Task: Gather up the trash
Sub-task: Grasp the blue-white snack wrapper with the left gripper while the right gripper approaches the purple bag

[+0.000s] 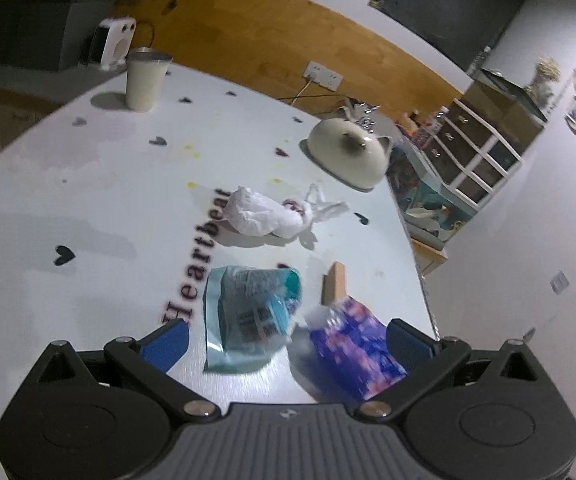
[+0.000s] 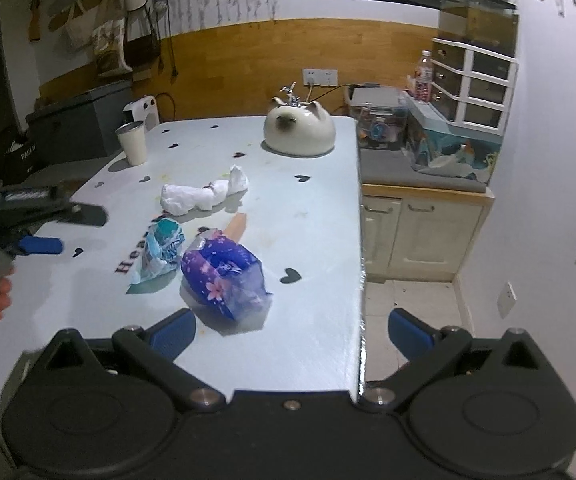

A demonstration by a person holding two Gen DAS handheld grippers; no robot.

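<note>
Your left gripper (image 1: 286, 338) hangs low over the white table (image 1: 88, 208) with its blue pads spread wide and nothing between them; the teal wrapper (image 1: 248, 316) lies flat on the tabletop in the gap just ahead of your left pad, and the purple floral packet (image 1: 354, 350) lies beside it, close against your right pad, though the blur leaves you unable to tell whether they touch; just beyond the purple packet a small tan block (image 1: 334, 282) rests on the table; farther out, past the printed lettering, the crumpled white plastic bag (image 1: 268, 212) sits on its own, well apart from your fingers.

Your right gripper (image 2: 292, 332) is likewise released, jaws wide, holding nothing; it hovers at the table's near right corner, its right finger out past the table edge over the floor; the purple floral packet (image 2: 226, 278) lies just ahead of your left pad, the teal wrapper (image 2: 160, 252) to its left, the crumpled white plastic bag (image 2: 200, 194) beyond both; from this view your left gripper (image 2: 40, 236) shows at the far left, above the tabletop, level with the teal wrapper.

At the far end stand a cream cup (image 2: 132, 142) and a cat-shaped ceramic dome (image 2: 300, 132), clear of the trash.
</note>
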